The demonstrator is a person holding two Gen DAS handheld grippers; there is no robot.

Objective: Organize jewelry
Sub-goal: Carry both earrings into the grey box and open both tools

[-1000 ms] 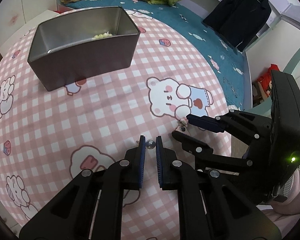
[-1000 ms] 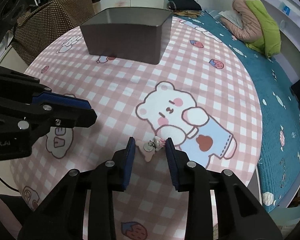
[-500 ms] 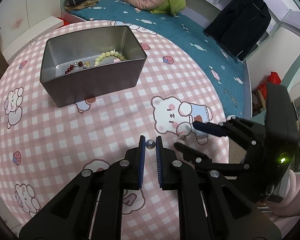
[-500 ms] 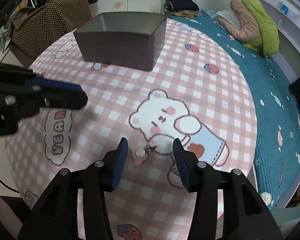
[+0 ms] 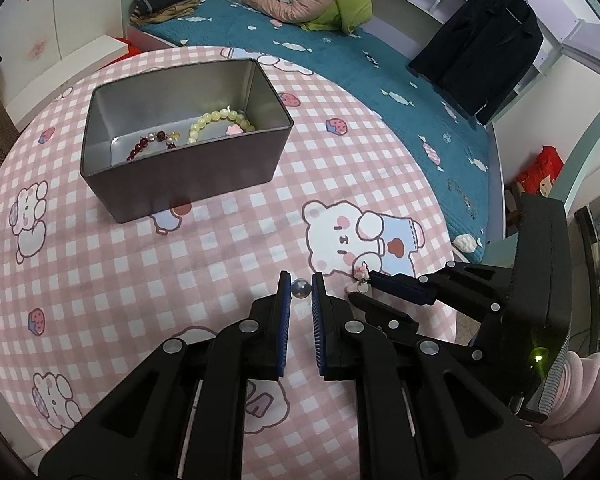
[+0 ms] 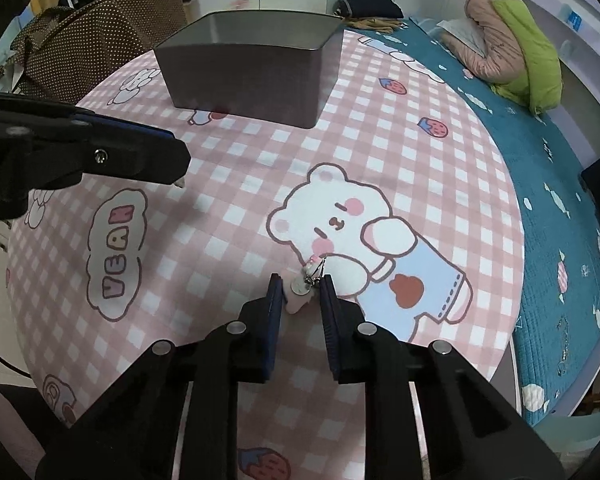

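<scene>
Both grippers gripped jewelry near the tin.
Left gripper (image 5: pixel 301 287) pinched a silver bead (image 5: pixel 301 288); right gripper (image 6: pixel 301 287), jaws just closing, clamped a pink charm (image 6: pixel 299 294); metal tin (image 5: pixel 188 178) stood far left.

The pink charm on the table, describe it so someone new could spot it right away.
Find the big white bear printed on the pink checked tablecloth. Just below its cheek, the right gripper, whose jaws have just been closing, holds the pink charm. Unlike the bracelets in the metal tin, it carries a small silver disc.
</scene>
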